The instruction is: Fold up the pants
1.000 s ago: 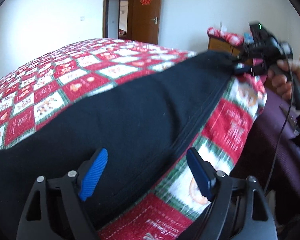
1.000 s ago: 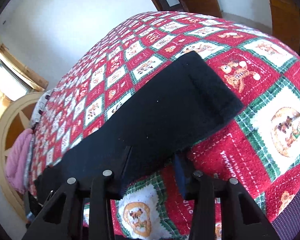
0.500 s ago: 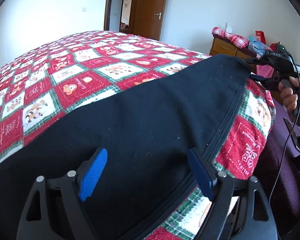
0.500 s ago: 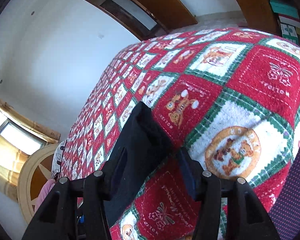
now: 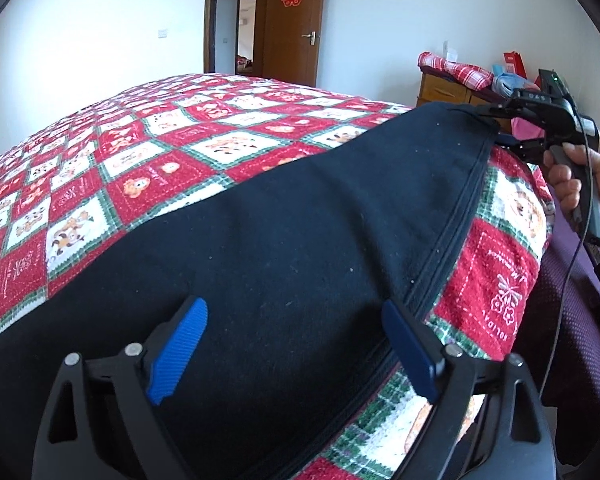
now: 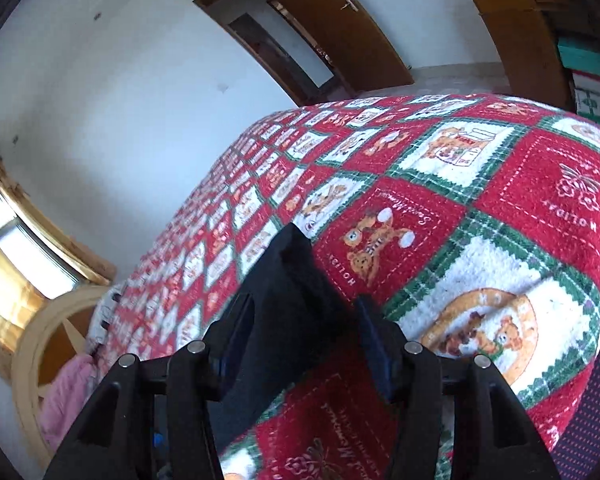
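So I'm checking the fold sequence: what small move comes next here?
Probably close the left gripper on the black pants: its blue fingers stand wide over the cloth, while the right gripper already has the far end between its own.

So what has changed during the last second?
Both grippers' jaws have just been opening: the left gripper wider above the black pants, the right gripper with the hem corner between them. The right one also rolled. The pants stay flat on the quilt.
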